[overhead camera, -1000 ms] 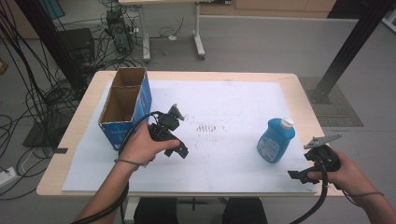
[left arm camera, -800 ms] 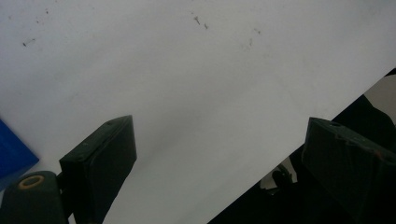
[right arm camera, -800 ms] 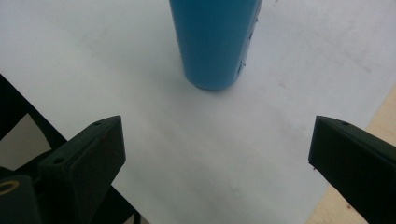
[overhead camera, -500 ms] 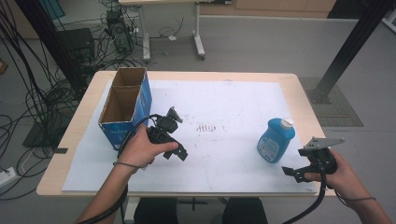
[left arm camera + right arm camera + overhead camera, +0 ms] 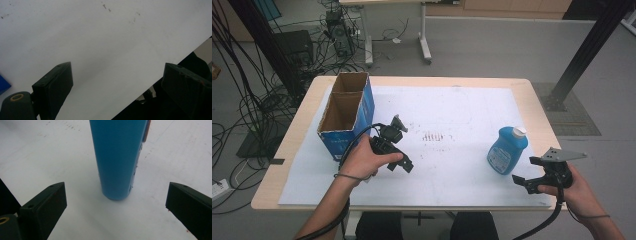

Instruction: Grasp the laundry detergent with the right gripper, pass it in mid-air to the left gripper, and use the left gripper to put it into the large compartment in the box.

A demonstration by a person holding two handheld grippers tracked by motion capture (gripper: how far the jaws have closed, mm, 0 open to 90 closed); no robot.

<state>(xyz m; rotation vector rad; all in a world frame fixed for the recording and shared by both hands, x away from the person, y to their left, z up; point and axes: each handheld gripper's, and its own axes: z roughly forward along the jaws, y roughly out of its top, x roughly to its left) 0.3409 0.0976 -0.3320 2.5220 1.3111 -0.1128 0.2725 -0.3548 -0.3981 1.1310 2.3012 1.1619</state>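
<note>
I had the right gripper [image 5: 526, 183] low over the near right corner of the table, its two blocky black jaws spread wide with nothing between them, aimed at the blue bottle [image 5: 506, 150]. That bottle stood upright on the white sheet [image 5: 462, 110], just beyond the jaws and not touching them; in the right gripper view its smooth, rounded plastic body [image 5: 117, 157] rose between the two matte jaws, with a thin label edge down one side. It had a flattened shape and a white cap. The left gripper [image 5: 404, 165] hung over the sheet near the cardboard box [image 5: 347, 117], its jaws also spread and empty, above plain white paper faintly flecked with dark marks. The box was open-topped, raw brown inside and printed blue outside, split into two compartments.
</note>
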